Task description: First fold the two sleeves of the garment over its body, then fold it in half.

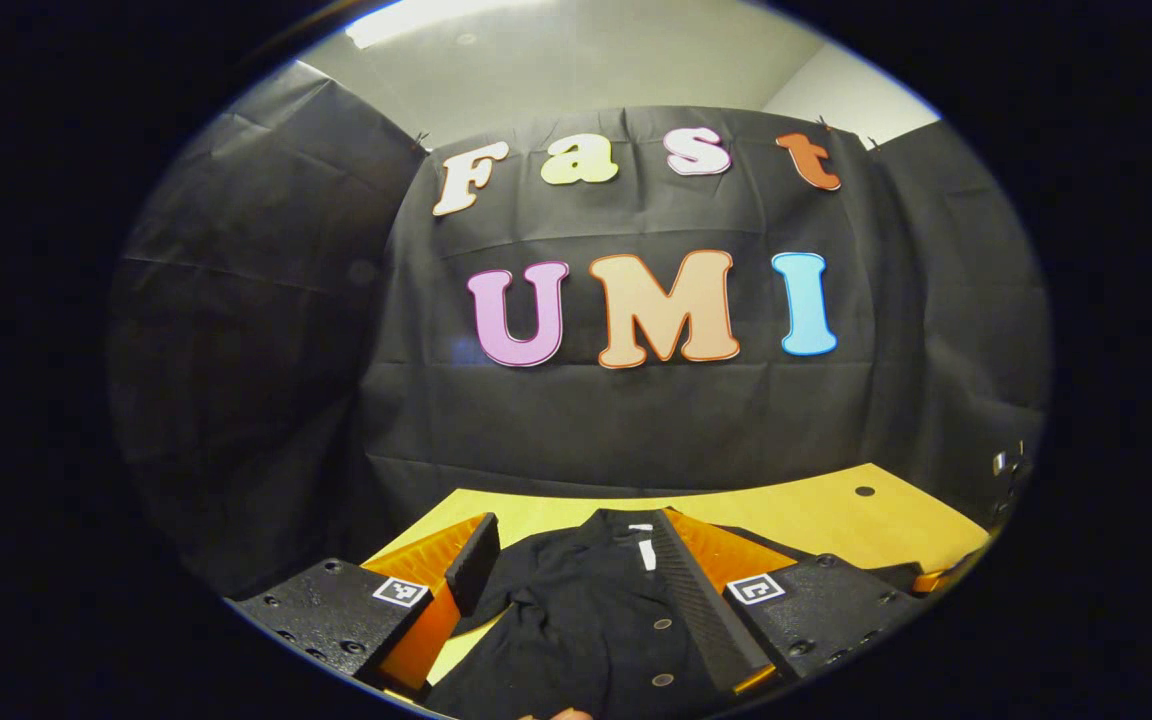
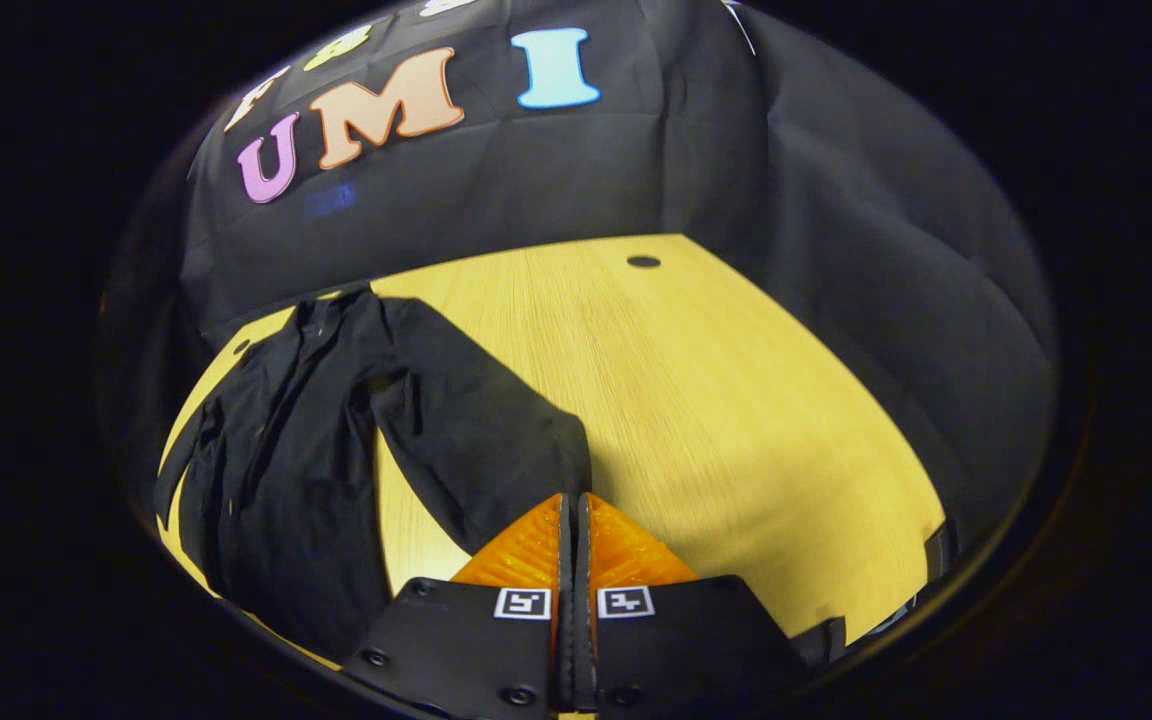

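Two grippers face one black garment [image 2: 276,450] spread on the yellow table [image 2: 736,400]. The right gripper [image 2: 573,510] has its fingers pressed together at the cuff end of a sleeve [image 2: 476,410] that runs diagonally away from it, up and left toward the body; whether cloth is pinched between them I cannot tell. The left gripper [image 1: 576,560] hangs spread wide above the shirt's buttoned front [image 1: 586,620], collar pointing away from it. Judging from this, the right gripper is nearer the sleeve, and the fold would carry that cuff leftward across the body.
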Action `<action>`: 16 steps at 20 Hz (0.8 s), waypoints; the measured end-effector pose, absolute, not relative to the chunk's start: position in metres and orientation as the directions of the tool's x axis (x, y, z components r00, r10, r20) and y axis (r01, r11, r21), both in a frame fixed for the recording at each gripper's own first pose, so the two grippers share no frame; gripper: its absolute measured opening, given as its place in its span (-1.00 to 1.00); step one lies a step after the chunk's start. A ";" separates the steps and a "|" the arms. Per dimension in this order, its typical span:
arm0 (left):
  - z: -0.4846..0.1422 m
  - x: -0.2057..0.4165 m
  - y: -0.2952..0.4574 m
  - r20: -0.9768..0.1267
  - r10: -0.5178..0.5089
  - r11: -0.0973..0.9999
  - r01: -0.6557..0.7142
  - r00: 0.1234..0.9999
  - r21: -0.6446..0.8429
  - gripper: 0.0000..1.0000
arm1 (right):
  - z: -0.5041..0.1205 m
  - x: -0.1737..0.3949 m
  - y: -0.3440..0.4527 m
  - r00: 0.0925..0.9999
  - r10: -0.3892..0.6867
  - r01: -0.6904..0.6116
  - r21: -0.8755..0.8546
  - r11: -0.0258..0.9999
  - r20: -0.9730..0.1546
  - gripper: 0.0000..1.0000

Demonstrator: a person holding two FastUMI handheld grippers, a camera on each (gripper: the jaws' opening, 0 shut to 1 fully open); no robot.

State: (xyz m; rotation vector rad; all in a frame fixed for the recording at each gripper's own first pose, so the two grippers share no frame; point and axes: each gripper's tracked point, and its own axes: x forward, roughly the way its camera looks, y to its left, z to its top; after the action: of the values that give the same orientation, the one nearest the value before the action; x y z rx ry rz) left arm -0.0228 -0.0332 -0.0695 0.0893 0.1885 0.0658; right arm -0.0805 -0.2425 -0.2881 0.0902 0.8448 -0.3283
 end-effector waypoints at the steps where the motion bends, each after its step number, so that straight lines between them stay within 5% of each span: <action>1: -0.066 -0.023 -0.024 -0.181 0.079 0.994 -0.063 0.980 0.094 0.85 | -0.278 -0.071 -0.236 0.636 -0.254 0.319 -0.053 0.946 -0.729 -0.94; 16: -0.061 -0.035 0.108 -0.154 0.178 0.982 -0.165 0.972 0.093 0.85 | -0.193 0.051 -0.073 0.814 -0.150 0.161 -0.029 0.986 -0.561 -0.95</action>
State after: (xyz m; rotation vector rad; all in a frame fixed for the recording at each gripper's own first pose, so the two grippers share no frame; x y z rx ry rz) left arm -0.0346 0.1085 -0.0614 0.0803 0.1628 0.1735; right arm 0.0512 -0.0729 -0.1931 0.0201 0.5968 -0.1660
